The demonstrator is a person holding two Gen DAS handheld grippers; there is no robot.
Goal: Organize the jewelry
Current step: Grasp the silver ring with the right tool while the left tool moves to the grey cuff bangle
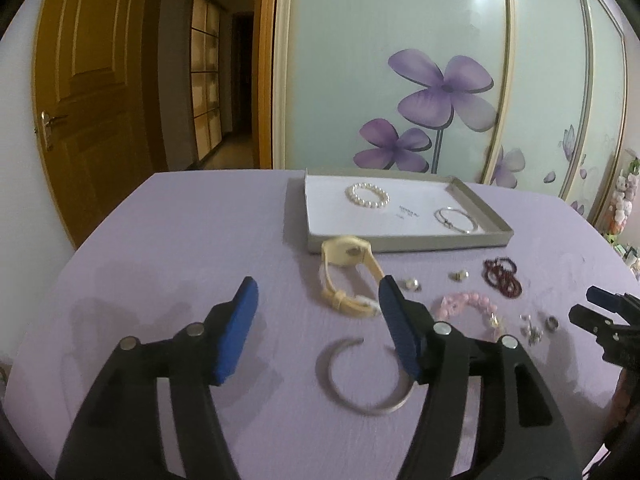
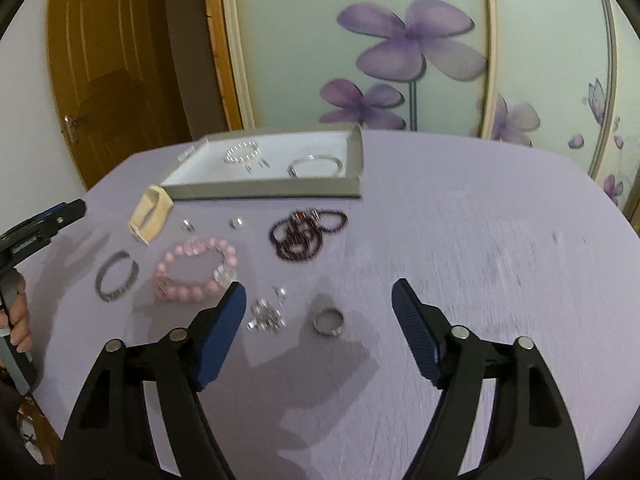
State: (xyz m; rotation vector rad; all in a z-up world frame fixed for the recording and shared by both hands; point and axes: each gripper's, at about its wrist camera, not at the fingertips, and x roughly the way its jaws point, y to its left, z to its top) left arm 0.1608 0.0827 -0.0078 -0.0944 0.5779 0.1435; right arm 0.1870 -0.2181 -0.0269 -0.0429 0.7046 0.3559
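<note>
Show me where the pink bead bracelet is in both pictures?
Left wrist view: the pink bead bracelet lies right of centre on the purple tablecloth, just right of the near blue finger.
Right wrist view: the pink bead bracelet lies left of centre, beside the left blue finger.
Shared landmark: the grey tray, farther back in both.

One grey tray [image 1: 404, 242]; two bracelets inside: pearl bracelet [image 1: 367, 196], silver bangle [image 1: 456, 220]. On the cloth: one cream watch [image 1: 348, 276], one open cuff [image 1: 360, 380], one pink bead bracelet [image 2: 196, 270], one dark red bead strand [image 2: 304, 230], one ring [image 2: 329, 322].
</note>
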